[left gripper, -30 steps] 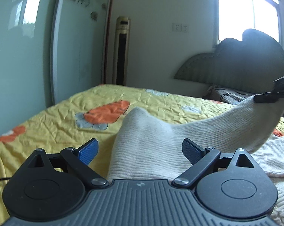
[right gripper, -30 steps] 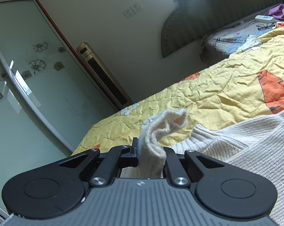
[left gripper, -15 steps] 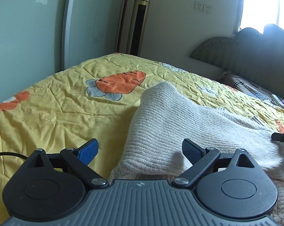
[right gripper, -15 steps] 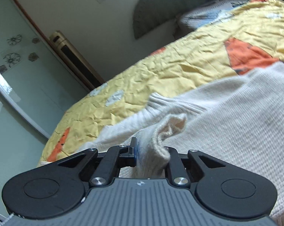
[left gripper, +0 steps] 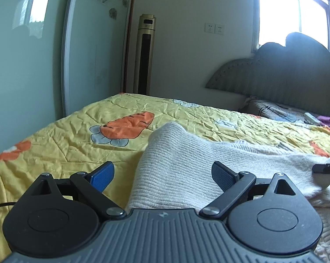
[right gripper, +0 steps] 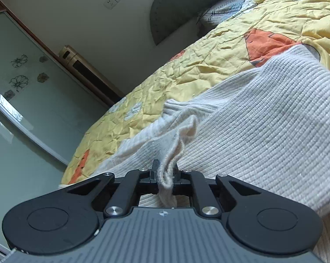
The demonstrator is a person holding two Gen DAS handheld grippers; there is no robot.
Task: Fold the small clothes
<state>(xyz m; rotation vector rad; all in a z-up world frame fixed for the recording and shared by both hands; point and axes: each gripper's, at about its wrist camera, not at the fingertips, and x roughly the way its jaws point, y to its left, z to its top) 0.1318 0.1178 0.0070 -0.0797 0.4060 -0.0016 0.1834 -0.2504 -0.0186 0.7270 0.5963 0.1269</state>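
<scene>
My right gripper (right gripper: 165, 173) was clamped tight on a bunched fold of the cream sweater (right gripper: 263, 118), the knit spilling up between its jaws. My left gripper (left gripper: 162, 175) stood wide open, holding nothing, its jaws straddling a raised sweater fold (left gripper: 175, 151). The sweater lay on the yellow quilt (left gripper: 62, 140).

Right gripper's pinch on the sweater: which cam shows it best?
Right wrist view: the right gripper is shut on a bunched fold of the cream sweater, close and centred. Left wrist view catches only its dark tip at the frame's right edge.
</scene>
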